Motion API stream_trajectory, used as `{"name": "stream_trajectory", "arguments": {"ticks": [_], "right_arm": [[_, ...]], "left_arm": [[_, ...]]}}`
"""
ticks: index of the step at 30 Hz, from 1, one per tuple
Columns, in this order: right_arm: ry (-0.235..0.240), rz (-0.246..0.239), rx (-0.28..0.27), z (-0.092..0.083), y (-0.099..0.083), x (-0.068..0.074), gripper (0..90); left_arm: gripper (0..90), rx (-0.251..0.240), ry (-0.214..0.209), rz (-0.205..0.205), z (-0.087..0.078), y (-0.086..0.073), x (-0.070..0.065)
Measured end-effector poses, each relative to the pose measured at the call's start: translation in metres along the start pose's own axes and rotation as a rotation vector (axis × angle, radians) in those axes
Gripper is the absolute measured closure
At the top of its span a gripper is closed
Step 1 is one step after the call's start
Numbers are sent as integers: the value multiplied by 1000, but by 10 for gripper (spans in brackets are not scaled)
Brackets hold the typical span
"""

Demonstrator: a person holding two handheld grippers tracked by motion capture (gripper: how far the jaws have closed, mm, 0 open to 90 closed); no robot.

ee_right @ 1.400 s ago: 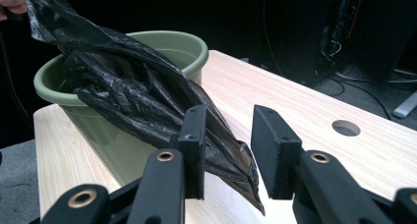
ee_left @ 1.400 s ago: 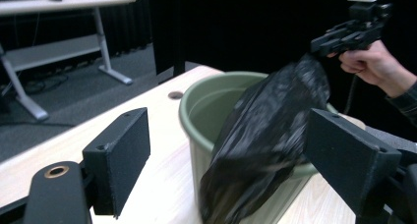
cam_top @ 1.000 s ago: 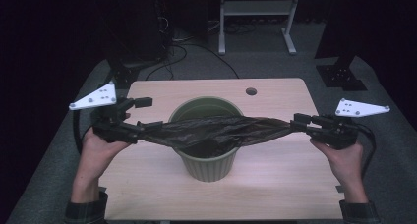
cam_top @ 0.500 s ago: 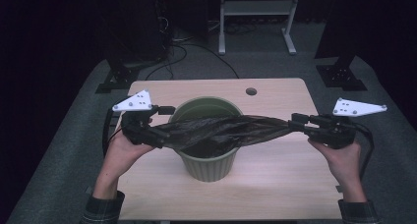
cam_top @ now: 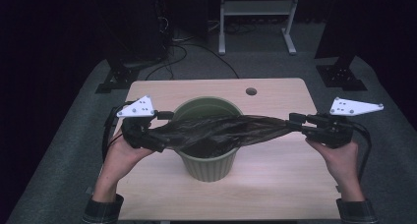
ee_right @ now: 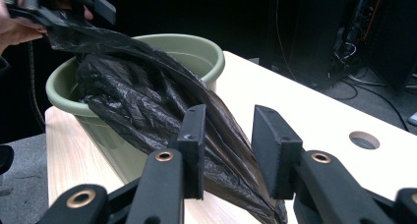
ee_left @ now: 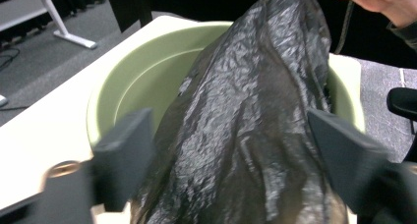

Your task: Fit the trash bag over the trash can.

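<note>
- The left tool (cam_top: 164,130) sits at the bin's (cam_top: 209,162) 9 o'clock rim. Its jaws stand wide with the bag (cam_top: 221,133) lying between them; they have just been closing a little, and I cannot tell whether the pads press the plastic.
- In the left tool's own view the bag (ee_left: 246,130) runs up the middle, clear of both jaws, over the bin's (ee_left: 142,71) mouth.
- The bag is stretched across the bin's mouth, its long axis running 9 to 3 o'clock, its middle sagging into the bin.
- The bin stands mid-worktop (cam_top: 285,170), with bare room at 6 o'clock and toward 3 o'clock; a round hole (cam_top: 251,91) lies near the 12 o'clock edge.
- The right tool (cam_top: 290,122) is off the bin's 3 o'clock side, gripping the bag's bunched end (ee_right: 221,150) between its jaws.
</note>
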State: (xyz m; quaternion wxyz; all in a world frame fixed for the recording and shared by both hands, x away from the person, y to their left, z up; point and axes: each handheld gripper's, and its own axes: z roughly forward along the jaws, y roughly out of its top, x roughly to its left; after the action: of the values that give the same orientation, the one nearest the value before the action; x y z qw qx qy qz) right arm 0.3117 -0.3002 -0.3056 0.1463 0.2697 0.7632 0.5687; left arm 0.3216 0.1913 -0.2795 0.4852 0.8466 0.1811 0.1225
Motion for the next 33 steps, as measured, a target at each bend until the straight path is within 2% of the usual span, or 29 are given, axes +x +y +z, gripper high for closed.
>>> {"name": "stream_trajectory", "arguments": {"ticks": [4,9,12,20,26,29,33], "right_arm": [[2,-2,-1,1,1,0,654],[11,-11,-13,4,7,2,641],[20,-17,-17,8,13,3,614],[48,-41,-21,31,38,3,587],[52,-46,6,55,55,-8,581],[53,-32,28,64,55,-14,575],[65,-22,81,75,47,-18,563]], "left_arm": [[389,-1,-1,-7,1,0,4],[679,1,-13,-19,-1,3,10],[762,9,-28,-26,-1,4,11],[760,3,-37,-15,-2,4,9],[758,-3,-49,-13,-2,4,8],[756,-9,-50,-15,-3,3,8],[751,-10,-52,-19,-4,2,9]]}}
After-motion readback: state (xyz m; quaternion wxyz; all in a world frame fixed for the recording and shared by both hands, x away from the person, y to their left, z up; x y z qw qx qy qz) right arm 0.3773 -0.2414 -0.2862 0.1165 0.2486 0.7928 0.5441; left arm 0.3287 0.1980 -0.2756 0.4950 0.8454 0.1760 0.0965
